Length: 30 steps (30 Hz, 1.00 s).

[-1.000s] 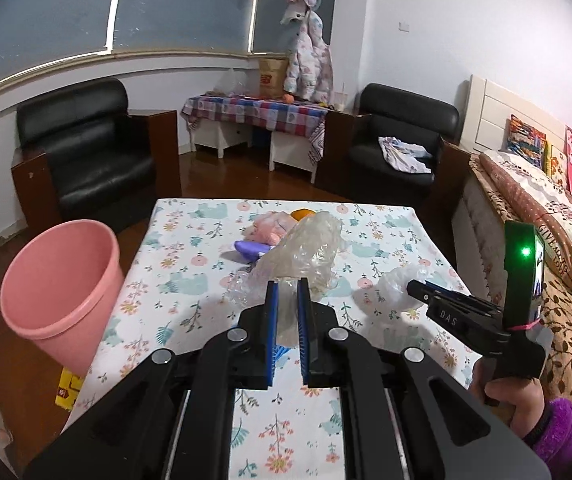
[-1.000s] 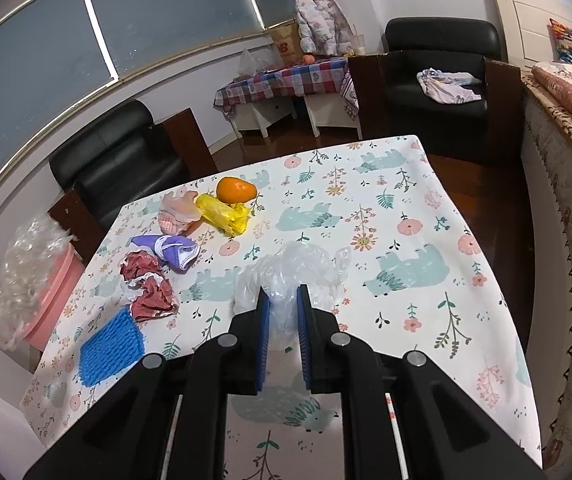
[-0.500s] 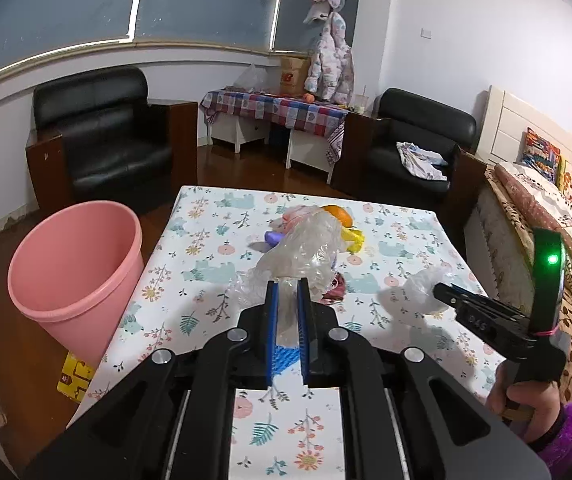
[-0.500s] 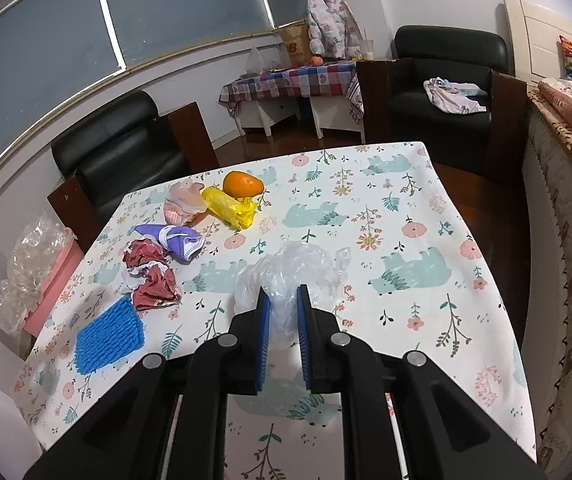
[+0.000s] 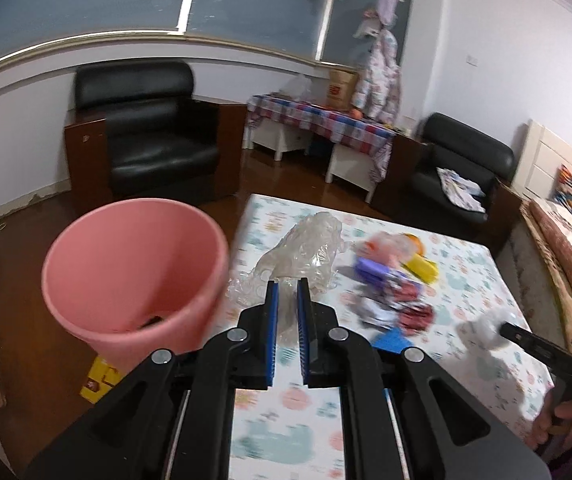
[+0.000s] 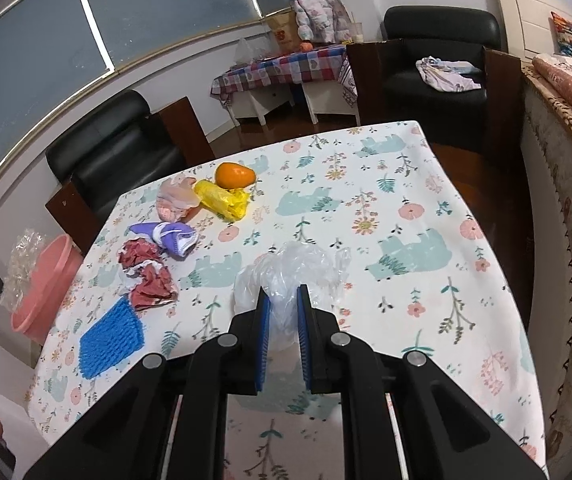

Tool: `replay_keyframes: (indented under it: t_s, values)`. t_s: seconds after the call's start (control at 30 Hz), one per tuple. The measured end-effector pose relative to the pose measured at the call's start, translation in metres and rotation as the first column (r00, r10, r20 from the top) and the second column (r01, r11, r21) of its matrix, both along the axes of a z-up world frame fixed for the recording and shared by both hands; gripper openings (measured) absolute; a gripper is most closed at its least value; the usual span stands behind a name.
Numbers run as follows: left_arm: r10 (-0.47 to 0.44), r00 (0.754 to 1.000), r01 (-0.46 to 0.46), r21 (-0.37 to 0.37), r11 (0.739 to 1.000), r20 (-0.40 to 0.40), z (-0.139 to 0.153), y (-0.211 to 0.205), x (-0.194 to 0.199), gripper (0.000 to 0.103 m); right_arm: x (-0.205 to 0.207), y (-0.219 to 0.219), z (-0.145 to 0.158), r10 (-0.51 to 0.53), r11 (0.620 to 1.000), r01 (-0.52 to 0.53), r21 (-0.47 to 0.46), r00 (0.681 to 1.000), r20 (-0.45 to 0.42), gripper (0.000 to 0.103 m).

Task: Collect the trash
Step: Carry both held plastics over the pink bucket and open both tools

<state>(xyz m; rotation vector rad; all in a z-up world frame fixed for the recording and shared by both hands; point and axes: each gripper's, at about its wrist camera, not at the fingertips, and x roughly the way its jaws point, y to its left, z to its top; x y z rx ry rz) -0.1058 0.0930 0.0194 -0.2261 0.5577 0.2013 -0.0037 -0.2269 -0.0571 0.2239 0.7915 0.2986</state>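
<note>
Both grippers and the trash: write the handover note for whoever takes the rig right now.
Left gripper: shut on a clear crinkled plastic bag, held beside the pink bin, not yet over its mouth.
Right gripper: shut on a white plastic bag, above the table.
Done: something dark lies in the bin's bottom.
Left: drop both bags, then clear the red wrappers, purple wrapper, pink wrapper, yellow bag. Orange and blue scrubber: probably not trash.
</note>
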Motion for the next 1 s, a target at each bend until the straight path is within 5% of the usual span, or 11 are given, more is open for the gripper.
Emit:
replay_keyframes:
  t_s: [0.33, 0.67, 1.0]
  values:
    - [0.149, 0.989, -0.149, 0.004, 0.989, 0.003, 0.001, 0.077, -0.003, 0.009, -0.001, 0.084, 0.050, 0.236, 0.966, -0.247, 0.072, 0.962, 0.139, 0.012]
    - [0.221, 0.975, -0.221, -0.003, 0.975, -0.037, -0.009, 0.118, -0.005, 0.009, 0.008, 0.219, 0.086, 0.526, 0.832, -0.549, 0.084, 0.827, 0.197, 0.013]
    - [0.263, 0.961, -0.262, 0.022, 0.965, -0.088, -0.020, 0.136, -0.001, 0.009, 0.008, 0.313, 0.076, 0.660, 0.734, -0.677, 0.064, 0.732, 0.168, 0.013]
